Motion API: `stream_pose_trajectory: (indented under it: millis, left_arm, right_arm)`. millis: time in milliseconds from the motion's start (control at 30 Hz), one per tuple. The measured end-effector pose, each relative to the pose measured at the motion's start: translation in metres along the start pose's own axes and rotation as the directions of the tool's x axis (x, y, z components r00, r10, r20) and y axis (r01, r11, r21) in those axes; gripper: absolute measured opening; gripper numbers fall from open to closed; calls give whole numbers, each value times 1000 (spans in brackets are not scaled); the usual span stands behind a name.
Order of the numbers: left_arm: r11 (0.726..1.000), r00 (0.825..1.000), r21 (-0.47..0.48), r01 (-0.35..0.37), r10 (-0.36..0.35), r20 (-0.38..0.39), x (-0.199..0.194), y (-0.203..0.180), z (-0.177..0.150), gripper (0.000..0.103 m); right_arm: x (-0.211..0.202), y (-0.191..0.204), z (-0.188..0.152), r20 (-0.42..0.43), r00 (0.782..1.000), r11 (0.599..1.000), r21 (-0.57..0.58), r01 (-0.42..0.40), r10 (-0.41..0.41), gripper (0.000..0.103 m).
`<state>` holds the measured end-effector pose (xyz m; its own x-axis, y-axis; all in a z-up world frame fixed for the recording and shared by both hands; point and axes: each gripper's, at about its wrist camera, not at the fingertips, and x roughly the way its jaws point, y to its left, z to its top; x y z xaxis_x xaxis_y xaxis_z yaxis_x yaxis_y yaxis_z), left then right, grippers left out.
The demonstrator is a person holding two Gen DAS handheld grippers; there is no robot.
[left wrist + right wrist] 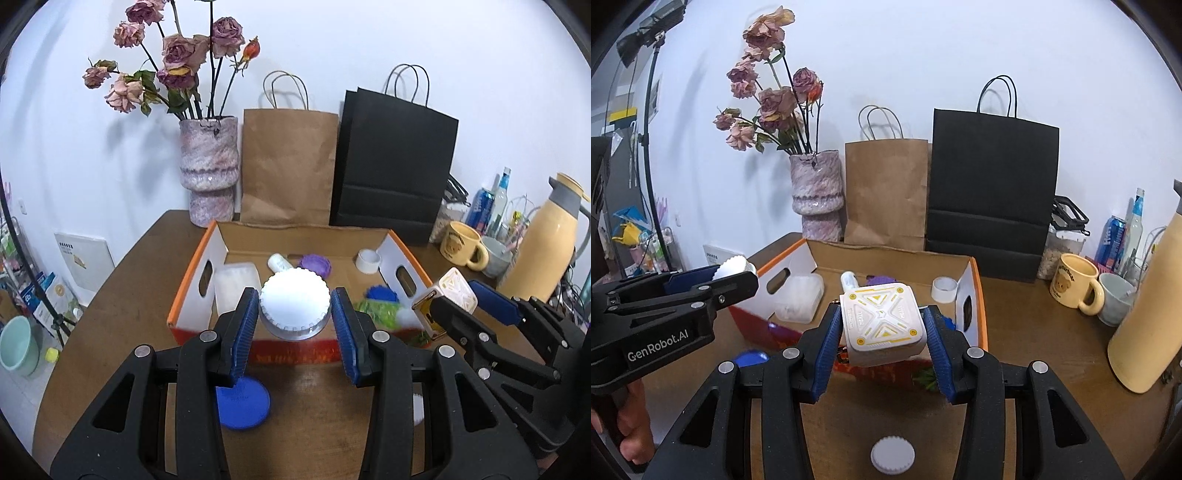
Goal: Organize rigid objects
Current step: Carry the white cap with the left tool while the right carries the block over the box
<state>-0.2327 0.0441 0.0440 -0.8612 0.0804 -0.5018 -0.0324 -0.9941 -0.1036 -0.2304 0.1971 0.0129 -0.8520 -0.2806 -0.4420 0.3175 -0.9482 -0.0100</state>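
Blue ribbed pads of the left hand-held gripper [294,314] press on either side of a white scalloped lid [294,301], held in the air over the near wall of an open cardboard box [192,295] with orange edges. Beside it, the right hand-held gripper [882,325] clamps a white cube with yellow markings [882,321], also lifted above the box's near edge; in the left wrist view that cube [448,295] appears just right of the box. Inside the box lie a clear plastic container [236,284], a small white bottle [279,263], a purple lid [314,264], a white ring-shaped cap [368,260], a dark blue lid [380,293] and something green [376,312]. On the wooden bench [122,295], in front of the box, rest a blue round lid [243,404] and a small white ribbed cap [892,455]. Behind the box stand a vase of dried roses [208,166], a brown paper bag [288,166] and a black paper bag [395,166]; a yellow mug [461,245] and a cream thermos [543,236] sit to the right.
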Motion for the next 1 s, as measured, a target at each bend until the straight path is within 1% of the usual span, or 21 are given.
stream_pose_trajectory:
  millis: [267, 600, 800, 1000]
  left_arm:
    - [1000, 1000, -18, -10, 11, 18, 18, 2, 16, 37]
    - [999, 999, -28, -37, 37, -4, 53, 4, 28, 37]
    - [998, 998, -19, -56, 56, -11, 74, 5, 35, 37]
    - [997, 996, -4, -83, 83, -19, 95, 8, 41, 37]
  right_arm:
    - [19, -3, 12, -5, 1000, 1000, 1, 2, -2, 50]
    - [55, -11, 29, -34, 999, 1000, -3, -9, 9, 50]
    - [78, -16, 36, -64, 998, 1000, -18, 1, -2, 50]
    - [98, -22, 40, -94, 996, 999, -33, -9, 6, 50]
